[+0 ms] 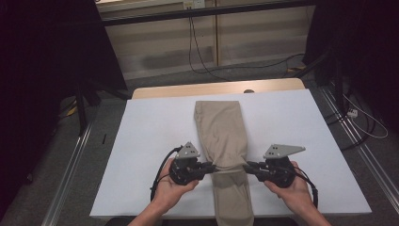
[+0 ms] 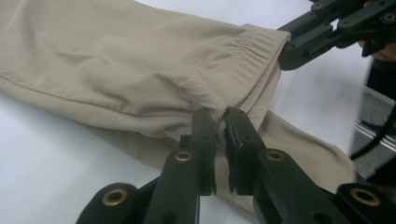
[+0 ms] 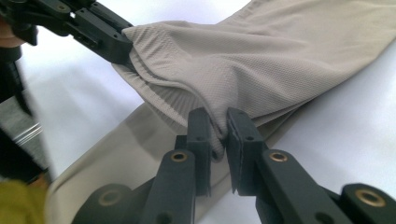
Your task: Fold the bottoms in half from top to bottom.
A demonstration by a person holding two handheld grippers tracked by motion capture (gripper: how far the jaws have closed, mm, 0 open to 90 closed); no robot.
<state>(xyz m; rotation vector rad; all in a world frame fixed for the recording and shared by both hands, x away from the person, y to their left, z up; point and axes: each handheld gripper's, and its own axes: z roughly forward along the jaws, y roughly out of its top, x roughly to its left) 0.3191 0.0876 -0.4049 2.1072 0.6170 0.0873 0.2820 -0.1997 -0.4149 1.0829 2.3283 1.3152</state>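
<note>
Beige trousers (image 1: 221, 127), knit fabric with an elasticated waistband, lying lengthwise down the middle of a white table (image 1: 150, 136), one end hanging over the near edge. The waistband end is raised off the lower layer of cloth and stretched between both tongs. Left tongs (image 1: 212, 166), held in the person's left hand (image 1: 170, 187), pinching the left corner of the waistband; in the left gripper view the jaws stand nearly together with a fold of fabric gripped between them (image 2: 222, 128). Right tongs (image 1: 246, 165), held in the right hand (image 1: 294, 188), pinching the opposite corner likewise (image 3: 219, 126). Each gripper carries a grey three-cornered plate and a trailing black cable. Beyond the table: grey floor, loose cables.
</note>
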